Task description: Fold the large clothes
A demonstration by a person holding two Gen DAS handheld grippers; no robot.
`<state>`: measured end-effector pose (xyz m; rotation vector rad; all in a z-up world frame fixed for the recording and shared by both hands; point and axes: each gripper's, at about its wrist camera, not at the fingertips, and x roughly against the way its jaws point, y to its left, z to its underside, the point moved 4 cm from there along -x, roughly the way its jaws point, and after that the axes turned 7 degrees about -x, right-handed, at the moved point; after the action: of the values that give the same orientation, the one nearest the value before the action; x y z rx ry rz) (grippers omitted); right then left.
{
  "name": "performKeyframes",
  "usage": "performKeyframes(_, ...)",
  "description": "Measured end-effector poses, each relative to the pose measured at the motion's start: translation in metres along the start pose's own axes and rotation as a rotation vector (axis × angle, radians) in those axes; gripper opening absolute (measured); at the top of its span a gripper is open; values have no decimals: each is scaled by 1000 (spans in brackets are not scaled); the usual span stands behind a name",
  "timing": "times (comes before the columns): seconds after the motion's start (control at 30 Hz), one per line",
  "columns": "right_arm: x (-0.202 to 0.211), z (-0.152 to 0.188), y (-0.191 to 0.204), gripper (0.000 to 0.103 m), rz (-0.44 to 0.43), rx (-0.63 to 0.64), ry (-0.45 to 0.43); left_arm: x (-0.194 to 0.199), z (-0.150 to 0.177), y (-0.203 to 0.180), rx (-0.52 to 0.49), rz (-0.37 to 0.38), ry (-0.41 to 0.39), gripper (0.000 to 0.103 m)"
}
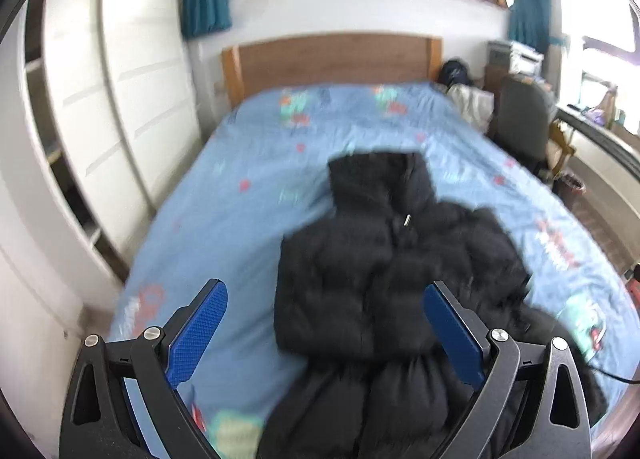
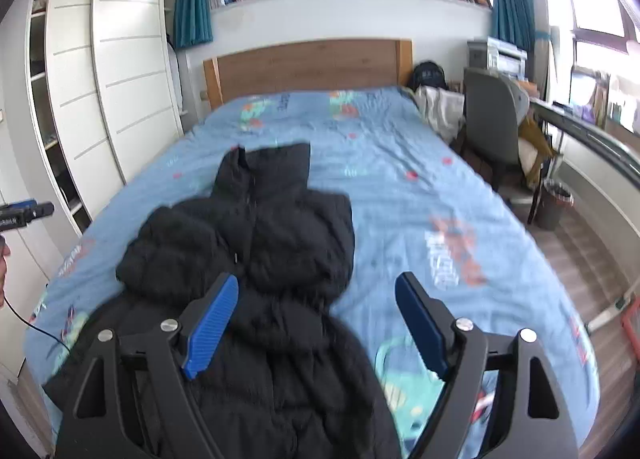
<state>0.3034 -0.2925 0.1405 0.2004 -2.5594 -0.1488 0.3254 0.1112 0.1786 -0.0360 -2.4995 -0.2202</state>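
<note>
A black puffer jacket (image 1: 372, 259) lies on the blue bed sheet (image 1: 248, 163), hood toward the headboard, with its sleeves folded in over the body. It also shows in the right wrist view (image 2: 276, 243). My left gripper (image 1: 325, 295) is open and empty, held above the jacket's lower left part. My right gripper (image 2: 317, 291) is open and empty, held above the jacket's lower right edge. The left gripper's tip (image 2: 28, 213) shows at the left edge of the right wrist view.
A wooden headboard (image 2: 308, 63) stands at the far end of the bed. White wardrobe doors (image 2: 120, 71) run along the left. A grey chair (image 2: 492, 127), a desk and a bin (image 2: 554, 205) stand to the right. A black cable (image 2: 36, 325) trails at the bed's left.
</note>
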Motion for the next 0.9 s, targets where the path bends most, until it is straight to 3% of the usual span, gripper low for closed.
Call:
performKeyframes(0.27, 15, -96, 27, 81, -83, 8, -112, 46, -92, -12, -28, 133, -121, 98)
performKeyframes(0.47, 31, -140, 60, 81, -112, 90, -175, 79, -141, -30, -84, 218, -188, 98)
performKeyframes(0.6, 38, -165, 74, 81, -113, 113, -213, 97, -167, -41, -134, 233, -237, 98)
performKeyframes(0.73, 36, -176, 83, 81, -110, 134, -231, 97, -184, -45, -158, 231, -260, 98)
performKeyframes(0.9, 9, -194, 82, 81, -106, 110, -212, 50, -207, -29, -99, 215, -203, 98)
